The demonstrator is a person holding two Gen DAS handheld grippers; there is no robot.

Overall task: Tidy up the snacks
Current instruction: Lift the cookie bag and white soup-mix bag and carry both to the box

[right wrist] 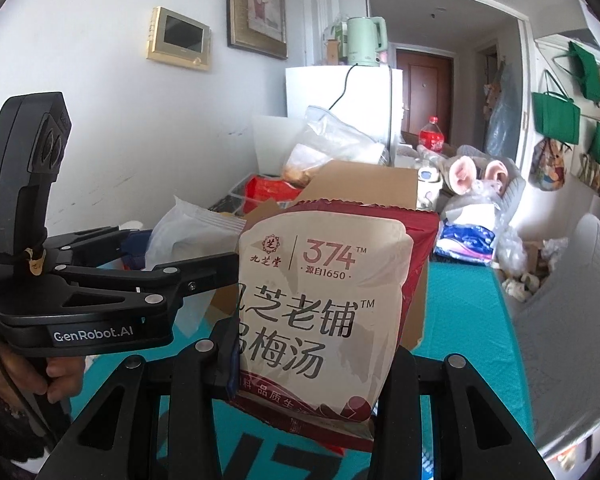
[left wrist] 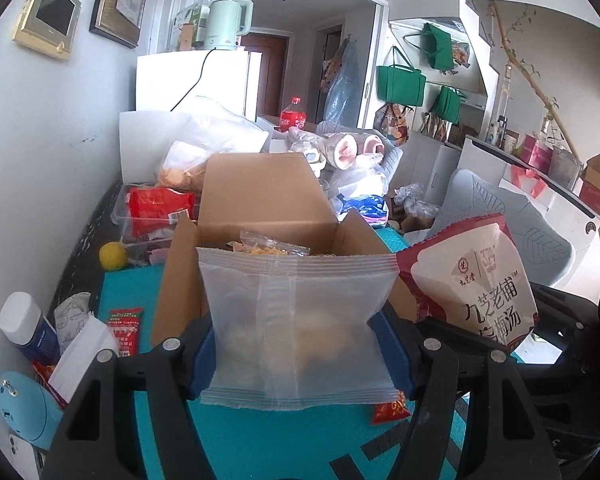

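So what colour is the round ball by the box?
Yellow. The ball shows best in the left wrist view, left of the cardboard box.

Frosted packet (left wrist: 300, 328) between the left gripper (left wrist: 300, 364) pads: contents showed only as pale yellowish shapes, not identifiable. It hid most of the cardboard box (left wrist: 260, 196) interior ahead of the fingers. Red sachet (left wrist: 392, 410) under the packet's lower corner, mostly covered. In the right wrist view the plum-drink pouch (right wrist: 320, 312) blocked the box (right wrist: 380, 188) front; its first printed characters were hidden behind the left finger (right wrist: 230, 356); bottom edge cut by the right gripper (right wrist: 312, 368) frame.
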